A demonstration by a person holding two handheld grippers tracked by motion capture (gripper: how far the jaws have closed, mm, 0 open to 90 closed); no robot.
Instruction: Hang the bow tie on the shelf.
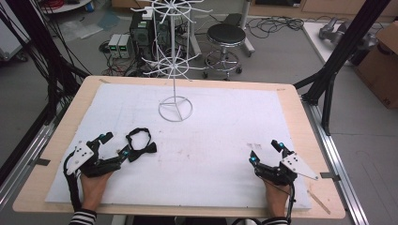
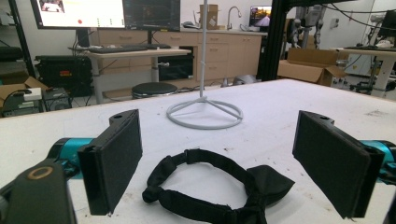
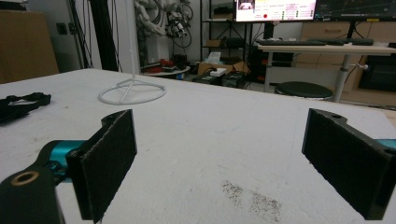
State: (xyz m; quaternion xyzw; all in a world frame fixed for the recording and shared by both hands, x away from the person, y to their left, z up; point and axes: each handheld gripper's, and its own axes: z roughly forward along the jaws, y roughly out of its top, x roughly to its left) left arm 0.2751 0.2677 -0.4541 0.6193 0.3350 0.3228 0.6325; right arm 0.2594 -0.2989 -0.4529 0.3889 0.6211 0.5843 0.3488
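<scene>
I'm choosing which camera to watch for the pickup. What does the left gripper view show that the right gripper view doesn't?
Left gripper view alone: the black bow tie lying whole on the white table cover, just ahead of and between the left gripper and its open fingers. Right gripper view alone: a dark smudge on the cover between the open right gripper fingers. Both: the white wire stand's ring base, and bare cover.

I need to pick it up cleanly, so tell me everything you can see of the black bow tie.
The black fabric bow tie lies flat on the white table cover, its strap forming a closed loop with the bow knot at one end. It looks soft and matte. It sits between the left gripper's open jaws, which do not touch it.
</scene>
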